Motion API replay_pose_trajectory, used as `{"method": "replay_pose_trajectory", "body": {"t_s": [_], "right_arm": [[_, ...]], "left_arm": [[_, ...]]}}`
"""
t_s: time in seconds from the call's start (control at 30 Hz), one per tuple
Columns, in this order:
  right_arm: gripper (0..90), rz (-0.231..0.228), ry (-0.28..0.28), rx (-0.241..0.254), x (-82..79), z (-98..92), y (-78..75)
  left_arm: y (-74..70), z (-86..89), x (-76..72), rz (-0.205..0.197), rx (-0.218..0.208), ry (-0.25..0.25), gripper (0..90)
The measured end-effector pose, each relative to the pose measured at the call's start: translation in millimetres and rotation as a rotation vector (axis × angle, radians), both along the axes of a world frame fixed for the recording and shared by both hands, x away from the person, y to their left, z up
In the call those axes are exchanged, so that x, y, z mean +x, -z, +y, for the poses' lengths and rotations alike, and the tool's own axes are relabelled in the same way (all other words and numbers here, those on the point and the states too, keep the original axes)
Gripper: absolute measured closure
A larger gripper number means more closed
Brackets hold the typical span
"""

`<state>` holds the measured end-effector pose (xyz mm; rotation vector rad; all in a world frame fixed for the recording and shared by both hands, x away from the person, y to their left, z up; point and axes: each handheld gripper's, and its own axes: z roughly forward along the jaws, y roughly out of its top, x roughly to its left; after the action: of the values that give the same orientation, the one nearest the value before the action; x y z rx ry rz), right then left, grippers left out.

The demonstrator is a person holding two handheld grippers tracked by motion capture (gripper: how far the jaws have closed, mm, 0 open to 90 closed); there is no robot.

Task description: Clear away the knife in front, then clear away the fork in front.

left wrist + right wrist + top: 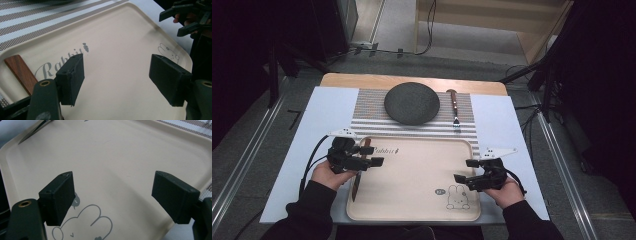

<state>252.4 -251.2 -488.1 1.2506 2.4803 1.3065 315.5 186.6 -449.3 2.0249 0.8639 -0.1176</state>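
In the high view, a cream tray (412, 200) with a rabbit drawing lies on the surface at six o'clock, just under a striped placemat (367, 117). A dark round plate (412, 103) sits on the placemat at twelve o'clock, and a fork (454, 109) with a wooden handle lies at its three o'clock side. The knife (356, 182) rests along the tray's nine o'clock edge, its brown handle toward twelve o'clock and its blade toward six. The left gripper (373, 156) is above the knife handle with jaws spread and nothing between them. The right gripper (467, 170) is over the tray's three o'clock edge, jaws spread too.

In the left gripper view, the knife's wooden handle (21, 71) lies on the tray (120, 37) at nine o'clock, outside the open jaws and apart from them. The right gripper (176, 21) shows at two o'clock.

In the right gripper view, the jaws stand wide over the rabbit drawing (85, 223); the knife blade (33, 131) is at eleven o'clock, well apart.
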Motion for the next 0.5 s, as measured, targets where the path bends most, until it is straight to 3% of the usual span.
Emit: {"method": "replay_pose_trajectory", "body": {"t_s": [0.2, 0.5], "right_arm": [[16.9, 0.000, -0.003, 0.001, -0.3, 0.0, 0.3], [16.8, 0.002, -0.001, 0.002, -0.9, 0.1, 0.9]], "left_arm": [[1.3, 7.1, -5.5, 0.013, -0.032, -0.010, 26.2], [5.5, 11.3, -5.8, 0.010, -0.016, -0.030, 26.2]]}}
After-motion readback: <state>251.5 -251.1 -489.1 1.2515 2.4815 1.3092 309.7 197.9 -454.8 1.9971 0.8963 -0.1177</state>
